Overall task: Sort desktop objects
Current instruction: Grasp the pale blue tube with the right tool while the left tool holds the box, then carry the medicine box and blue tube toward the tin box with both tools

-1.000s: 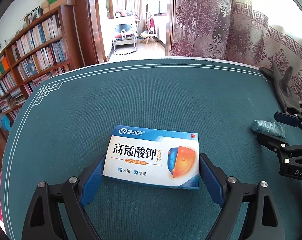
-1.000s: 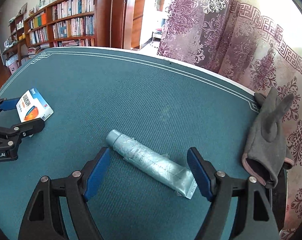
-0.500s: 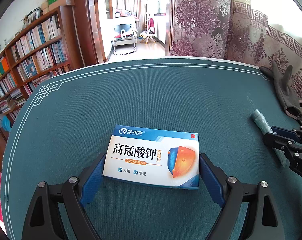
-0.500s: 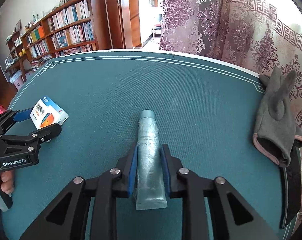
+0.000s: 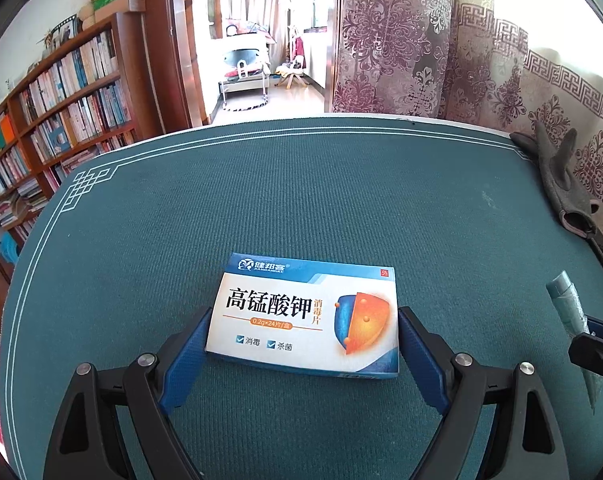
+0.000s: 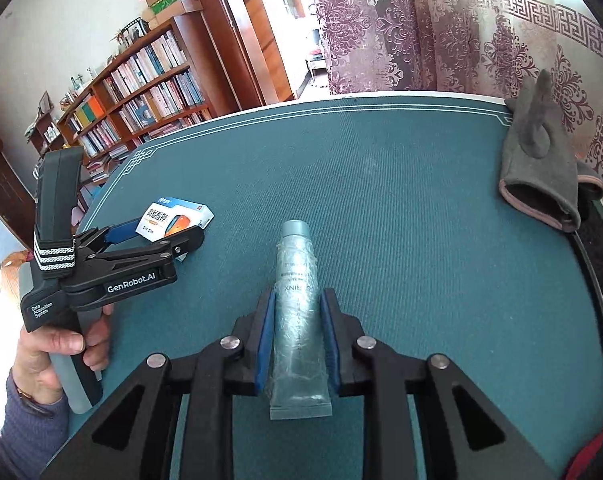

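Observation:
A white, blue and orange medicine box [image 5: 307,316] lies on the green table mat [image 5: 301,192]. My left gripper [image 5: 303,336] is open, with a blue pad on each side of the box, close to its edges. The box also shows in the right wrist view [image 6: 177,218]. My right gripper [image 6: 297,320] is shut on a silvery-green tube [image 6: 297,304], cap pointing away from me. The tube also shows at the right edge of the left wrist view [image 5: 569,312].
A grey glove [image 6: 541,168] lies at the mat's far right edge, also in the left wrist view [image 5: 561,176]. A black strap [image 6: 597,264] lies along the right rim. Bookshelves [image 5: 53,120] and patterned curtains [image 5: 421,40] stand beyond the table.
My right gripper closed on the tube, which turned from diagonal to lengthwise between the fingers, and then swung to the right with it. The left gripper and box have not moved.

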Demonstrator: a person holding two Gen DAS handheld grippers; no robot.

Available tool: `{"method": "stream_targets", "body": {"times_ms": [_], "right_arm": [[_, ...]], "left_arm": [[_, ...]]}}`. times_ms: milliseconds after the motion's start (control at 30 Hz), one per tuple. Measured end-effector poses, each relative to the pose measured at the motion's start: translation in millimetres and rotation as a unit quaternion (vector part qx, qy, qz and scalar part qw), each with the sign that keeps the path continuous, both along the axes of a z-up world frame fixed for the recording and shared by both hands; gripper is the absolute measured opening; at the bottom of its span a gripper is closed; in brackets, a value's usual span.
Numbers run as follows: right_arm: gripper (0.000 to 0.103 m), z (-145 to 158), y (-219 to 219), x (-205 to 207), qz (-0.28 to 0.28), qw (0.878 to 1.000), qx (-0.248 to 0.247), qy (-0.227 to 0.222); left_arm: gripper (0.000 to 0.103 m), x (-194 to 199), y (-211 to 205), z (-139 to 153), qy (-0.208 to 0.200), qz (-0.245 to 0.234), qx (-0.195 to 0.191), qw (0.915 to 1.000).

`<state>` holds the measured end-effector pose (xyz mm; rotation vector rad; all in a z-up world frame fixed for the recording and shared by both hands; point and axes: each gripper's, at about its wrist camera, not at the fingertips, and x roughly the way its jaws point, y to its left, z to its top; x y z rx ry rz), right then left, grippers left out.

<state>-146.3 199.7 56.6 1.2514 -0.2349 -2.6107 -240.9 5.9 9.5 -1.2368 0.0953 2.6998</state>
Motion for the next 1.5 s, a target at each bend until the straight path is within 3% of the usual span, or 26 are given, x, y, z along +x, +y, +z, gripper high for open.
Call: {"method": "stream_targets", "body": {"times_ms": [300,600,833,1067,1167,1500], "right_arm": [[0.025,12.8,20.7,51.6,-0.036,0.999,-0.025,0.012],[0.025,19.2,36.7,102.6,-0.059,0.997,-0.048,0.019],[0.025,18.6,39.4,135.4,-0.059,0.996,-0.064,0.021],[0.025,9.1,40.3,152.4,-0.059,0.995,-0.081,0.014],[0.025,6.9,38.9,155.4,-0.054,0.995,-0.087,0.013],[0.025,4.3,31.9,158.5,-0.043,0.995,-0.085,0.012]], "left_arm": [[0.090,17.1,18.6,10.2,0.008,-0.020,-0.013,0.9997],[0.089,66.6,30.6,30.0,0.023,-0.042,-0.015,0.9988],[0.089,101.3,13.8,16.3,-0.001,-0.030,-0.008,0.9995],[0.090,128.9,-4.9,11.7,-0.006,-0.023,-0.014,0.9996],[0.100,136.7,-8.5,10.3,0.000,-0.023,-0.024,0.9994],[0.102,120.3,-1.9,5.4,-0.004,-0.027,-0.016,0.9995]]}}
